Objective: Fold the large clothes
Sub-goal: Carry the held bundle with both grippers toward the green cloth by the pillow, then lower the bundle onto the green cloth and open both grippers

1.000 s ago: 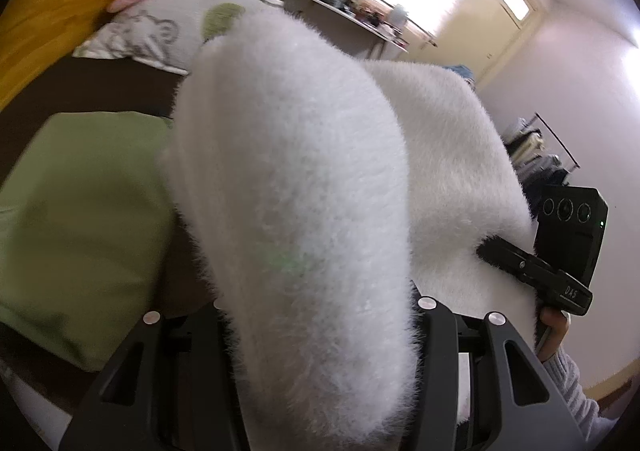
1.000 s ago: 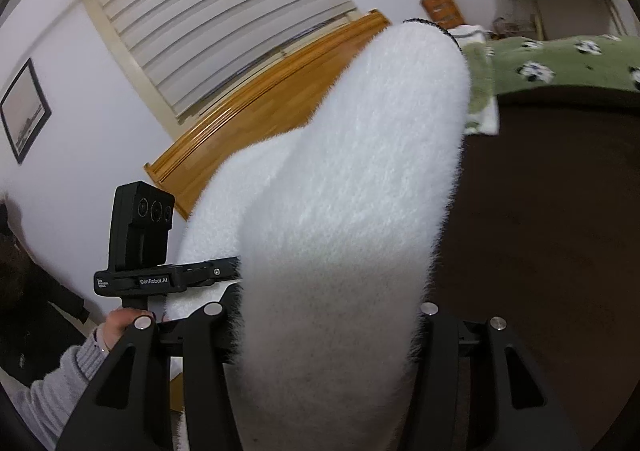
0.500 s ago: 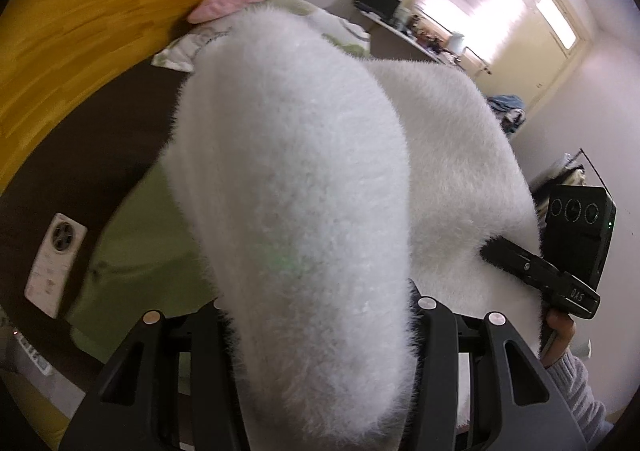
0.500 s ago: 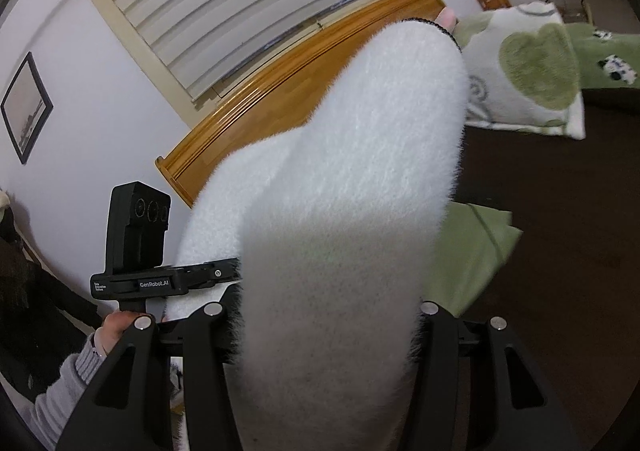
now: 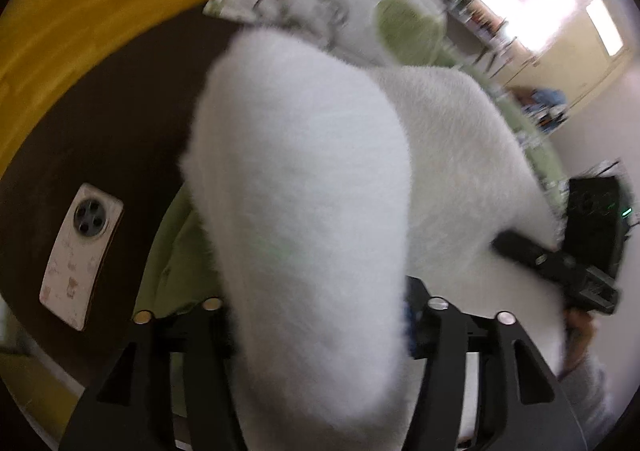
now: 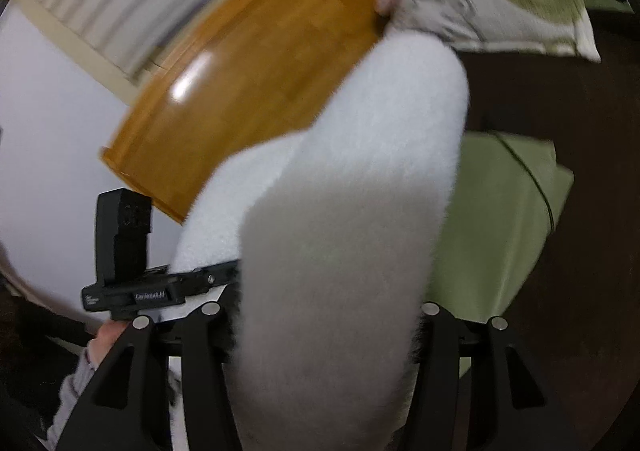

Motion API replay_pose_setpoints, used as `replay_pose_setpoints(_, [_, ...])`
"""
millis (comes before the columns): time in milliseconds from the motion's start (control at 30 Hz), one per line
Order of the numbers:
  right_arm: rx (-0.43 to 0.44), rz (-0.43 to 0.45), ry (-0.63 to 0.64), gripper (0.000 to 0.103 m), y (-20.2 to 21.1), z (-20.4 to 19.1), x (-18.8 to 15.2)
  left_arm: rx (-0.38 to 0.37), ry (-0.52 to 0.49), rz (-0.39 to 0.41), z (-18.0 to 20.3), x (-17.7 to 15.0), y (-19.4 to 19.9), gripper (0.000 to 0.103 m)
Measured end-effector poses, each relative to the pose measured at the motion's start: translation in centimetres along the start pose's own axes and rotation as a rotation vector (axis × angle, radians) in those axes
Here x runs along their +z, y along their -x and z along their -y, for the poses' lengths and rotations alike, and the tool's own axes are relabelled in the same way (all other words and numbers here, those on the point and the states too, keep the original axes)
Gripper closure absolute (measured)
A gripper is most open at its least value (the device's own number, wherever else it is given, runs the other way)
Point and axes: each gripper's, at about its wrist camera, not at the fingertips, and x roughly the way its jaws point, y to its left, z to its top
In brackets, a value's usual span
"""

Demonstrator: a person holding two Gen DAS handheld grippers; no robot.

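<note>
Fluffy white fleece garment (image 5: 304,187), clamped in both the left gripper (image 5: 316,315) and the right gripper (image 6: 320,315), held aloft over folded green cloth (image 6: 496,219); step judged: carrying; next: lower squarely onto it.

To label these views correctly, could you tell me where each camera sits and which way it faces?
Left wrist: on the left gripper, facing the headboard and pillow; shows the right gripper.
Right wrist: on the right gripper, facing the headboard; shows the left gripper.
Shared: white garment, green cloth, pillow.
</note>
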Motion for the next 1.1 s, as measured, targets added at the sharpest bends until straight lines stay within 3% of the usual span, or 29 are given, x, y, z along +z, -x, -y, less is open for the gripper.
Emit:
replay_pose_setpoints(100, [0.017,0.007,-0.03,0.048,-1.1,2.0,-1.2,0.02,-0.002,0.005,-1.1,-1.0,-1.6,0.037])
replay_pose_setpoints(200, [0.034,0.024,-0.056,0.046,-1.3,3.1,-1.8,-0.007,0.021,0.032,-1.9,-1.6,-2.1,0.031])
replay_pose_setpoints(400, [0.033,0.016,-0.048,0.045,-1.7,3.0,-1.3,-0.013,0.042,0.069,-2.5,-2.2,-2.3,0.029])
replay_pose_setpoints(567, [0.024,0.03,-0.053,0.037,-1.3,2.9,-0.9,-0.034,0.049,0.051,-2.9,-1.7,-2.3,0.027])
replay_pose_setpoints(667, [0.002,0.031,-0.04,0.035,-0.6,2.8,-0.9,-0.003,0.023,0.025,-2.3,-1.0,-1.4,0.02])
replay_pose_setpoints(733, [-0.023,0.023,-0.019,0.034,-0.2,2.6,-0.8,0.1,-0.02,0.073,-1.9,-0.5,0.3,0.005])
replay_pose_setpoints(900, [-0.088,0.039,0.029,0.031,0.8,1.8,-1.2,0.135,0.006,0.149,-2.8,-0.1,5.1,0.007])
replay_pose_setpoints(967, [-0.121,0.052,0.052,0.025,1.5,1.3,-1.4,0.144,-0.004,0.156,-2.5,-0.4,6.2,0.007])
replay_pose_setpoints(1000, [-0.139,0.067,0.07,0.017,1.9,1.0,-1.4,0.147,-0.013,0.16,-2.3,-0.5,6.6,0.007])
replay_pose_setpoints(1100, [-0.182,0.127,0.173,0.016,4.3,-1.1,-1.8,0.144,-0.031,0.178,-1.0,-1.3,7.5,0.007])
